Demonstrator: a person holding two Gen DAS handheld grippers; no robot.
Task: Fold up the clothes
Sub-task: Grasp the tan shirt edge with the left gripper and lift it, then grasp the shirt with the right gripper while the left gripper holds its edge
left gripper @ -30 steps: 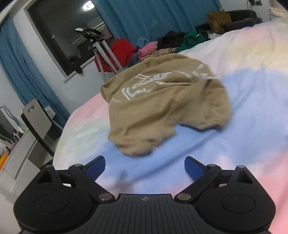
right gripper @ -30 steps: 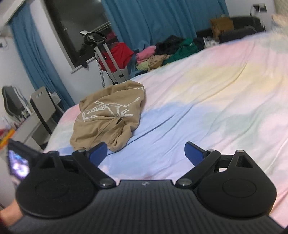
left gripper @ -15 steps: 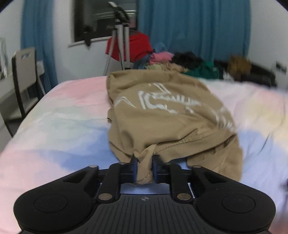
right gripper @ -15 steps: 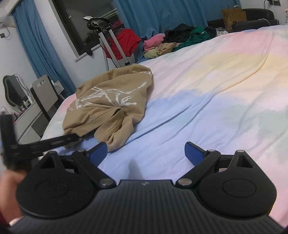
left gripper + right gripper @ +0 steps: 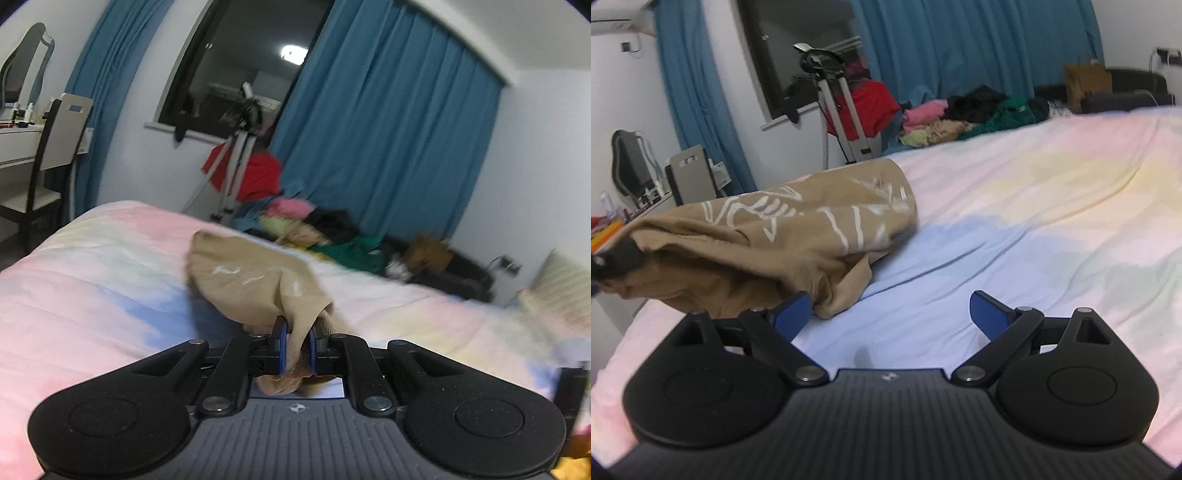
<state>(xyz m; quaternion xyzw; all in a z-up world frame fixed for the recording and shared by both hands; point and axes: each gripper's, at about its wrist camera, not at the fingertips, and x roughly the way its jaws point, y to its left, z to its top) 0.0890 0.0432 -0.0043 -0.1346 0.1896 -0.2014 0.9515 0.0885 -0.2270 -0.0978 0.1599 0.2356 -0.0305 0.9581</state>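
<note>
A tan T-shirt with a white print (image 5: 255, 284) lies crumpled on a pastel bed. My left gripper (image 5: 295, 338) is shut on a bunched edge of the shirt and holds it lifted, so the cloth stretches away from the fingers. In the right wrist view the same shirt (image 5: 798, 236) hangs raised at the left, where the left gripper's tip (image 5: 617, 258) pinches it. My right gripper (image 5: 890, 314) is open and empty, just above the sheet, with its left fingertip (image 5: 792, 314) close to the shirt's lower fold.
The bed (image 5: 1015, 229) fills the right side. A pile of mixed clothes (image 5: 960, 118) lies beyond its far edge. A tripod with a red garment (image 5: 849, 107) stands by the window. A chair and desk (image 5: 44, 147) stand at the left.
My left gripper closed on the shirt's edge and has lifted and pulled it up off the bed. My right gripper stayed open and moved closer to the shirt.
</note>
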